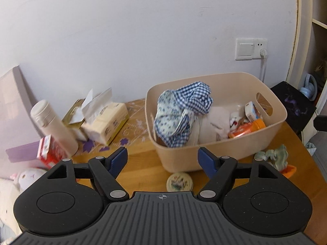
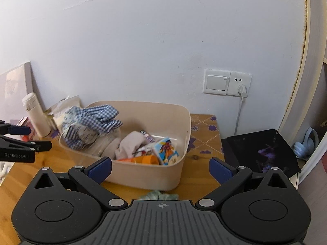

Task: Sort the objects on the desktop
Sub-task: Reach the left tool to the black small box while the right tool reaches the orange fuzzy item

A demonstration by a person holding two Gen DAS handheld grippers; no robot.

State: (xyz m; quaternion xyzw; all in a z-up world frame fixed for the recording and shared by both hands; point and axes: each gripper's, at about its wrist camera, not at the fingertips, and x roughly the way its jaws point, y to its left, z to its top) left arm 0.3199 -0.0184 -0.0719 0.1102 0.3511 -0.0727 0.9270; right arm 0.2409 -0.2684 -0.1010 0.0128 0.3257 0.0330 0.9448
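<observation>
On the tabletop: a beige plastic bin (image 1: 214, 155) with a handle slot stands on the wooden tabletop (image 1: 143, 163) near the white wall.
Bin contents: a blue-and-white checked cloth (image 1: 184, 110) bunched at the left, a pale pink cloth (image 1: 214, 120), an orange bottle (image 1: 247, 129) lying on its side, a small printed carton (image 1: 252, 110).
Left of bin: a cream cylindrical flask (image 1: 54, 125), leaning; a yellow tissue pack (image 1: 106, 122); a red carton (image 1: 49, 153).
Front of bin: a round cream tin lid (image 1: 179, 182) flat on the wood; a crumpled pale green cloth (image 1: 274, 156) to the right.
Left gripper (image 1: 162, 160): jaws spread, nothing between them.
Right gripper (image 2: 160, 167): jaws released wide, empty, before the bin's near wall.
</observation>
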